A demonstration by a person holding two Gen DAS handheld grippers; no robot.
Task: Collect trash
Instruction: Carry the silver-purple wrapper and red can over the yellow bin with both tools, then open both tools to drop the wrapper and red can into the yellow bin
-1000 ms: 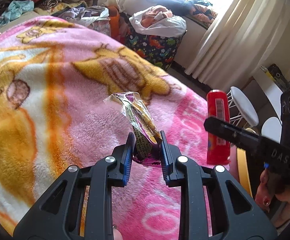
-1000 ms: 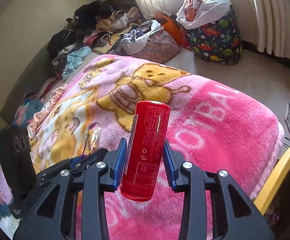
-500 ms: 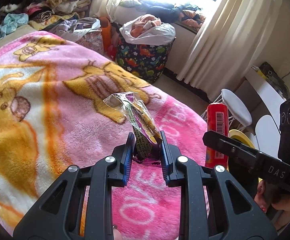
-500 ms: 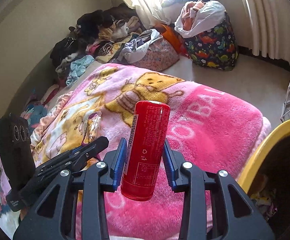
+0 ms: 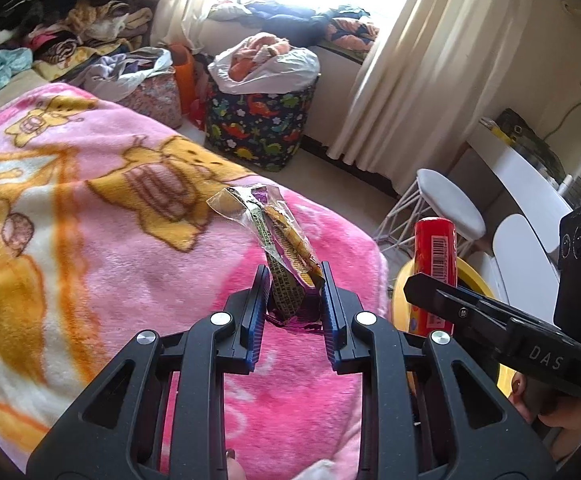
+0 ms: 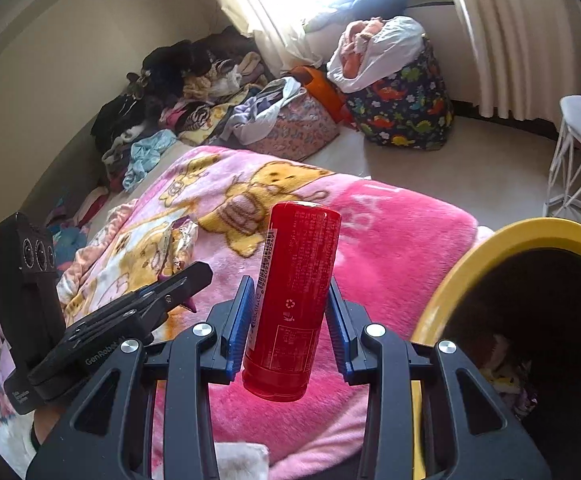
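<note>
Both grippers shifted past blanket edge toward yellow-rimmed bin (image 6: 486,258) since earlier frame; bin now seen large at right. Pink cartoon blanket (image 5: 90,240) spread below. Red can (image 6: 292,304) clamped upright by right gripper (image 6: 290,320), just beside bin rim. Crumpled snack wrapper (image 5: 278,248) pinched by left gripper (image 5: 294,304), above blanket.
</note>
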